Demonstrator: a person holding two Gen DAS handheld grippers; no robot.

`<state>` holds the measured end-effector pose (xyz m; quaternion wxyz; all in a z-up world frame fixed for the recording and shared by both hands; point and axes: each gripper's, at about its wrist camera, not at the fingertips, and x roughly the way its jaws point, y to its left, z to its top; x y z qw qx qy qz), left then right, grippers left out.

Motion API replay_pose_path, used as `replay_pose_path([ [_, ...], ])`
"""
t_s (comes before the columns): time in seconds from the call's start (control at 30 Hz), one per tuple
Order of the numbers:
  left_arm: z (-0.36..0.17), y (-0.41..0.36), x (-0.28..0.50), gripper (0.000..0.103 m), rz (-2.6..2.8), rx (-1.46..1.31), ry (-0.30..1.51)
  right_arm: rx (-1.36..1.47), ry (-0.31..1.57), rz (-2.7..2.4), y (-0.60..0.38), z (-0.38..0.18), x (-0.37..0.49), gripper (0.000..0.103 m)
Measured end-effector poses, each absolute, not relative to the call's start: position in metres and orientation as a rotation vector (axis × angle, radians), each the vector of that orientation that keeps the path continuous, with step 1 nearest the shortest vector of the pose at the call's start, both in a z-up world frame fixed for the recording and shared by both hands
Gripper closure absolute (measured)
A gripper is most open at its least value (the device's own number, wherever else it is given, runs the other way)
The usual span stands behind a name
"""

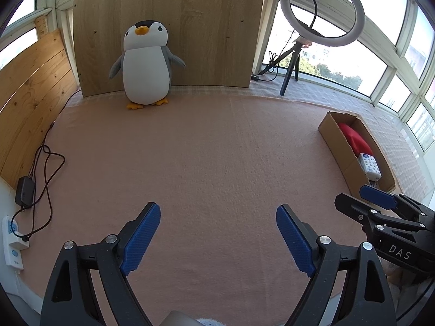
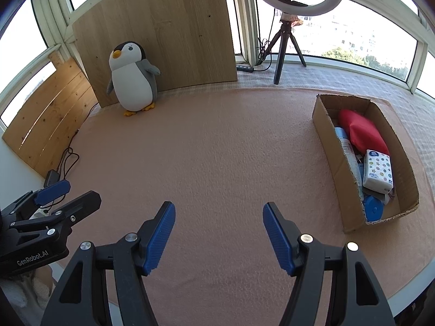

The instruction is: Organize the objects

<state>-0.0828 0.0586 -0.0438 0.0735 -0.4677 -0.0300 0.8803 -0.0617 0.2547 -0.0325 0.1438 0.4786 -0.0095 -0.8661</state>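
A cardboard box [image 2: 405, 174] lies at the right on the pink cloth [image 2: 217, 163]. It holds a red pouch [image 2: 361, 131], a tissue pack [image 2: 378, 171], a spray can [image 2: 346, 146] and a blue round lid [image 2: 373, 209]. The box also shows in the left wrist view [image 1: 334, 138]. A plush penguin [image 1: 145, 65] stands upright against the wooden board at the back; it also shows in the right wrist view [image 2: 133, 78]. My left gripper [image 1: 217, 237] is open and empty above the cloth near its front. My right gripper [image 2: 217, 237] is open and empty, left of the box.
A ring light on a tripod [image 2: 288, 27] stands at the back by the windows. A wooden board [image 1: 174, 27] and a slatted panel [image 1: 30, 92] close off the back and left. A power adapter [image 1: 24, 194], cable and socket strip [image 1: 12, 241] lie at the left edge.
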Motion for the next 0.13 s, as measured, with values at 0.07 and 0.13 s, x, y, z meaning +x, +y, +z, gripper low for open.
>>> replay_pose_path([
  [0.07, -0.0459, 0.0572, -0.0841, 0.014, 2.639, -1.414, -0.095, 1.386, -0.026, -2.494, 0.2545, -0.0344, -0.0621, 0.04],
  [0.13, -0.0478, 0.0559, -0.0857, 0.014, 2.634, -1.418, -0.097, 1.391, -0.023, -2.492, 0.2539, -0.0359, -0.0621, 0.04],
])
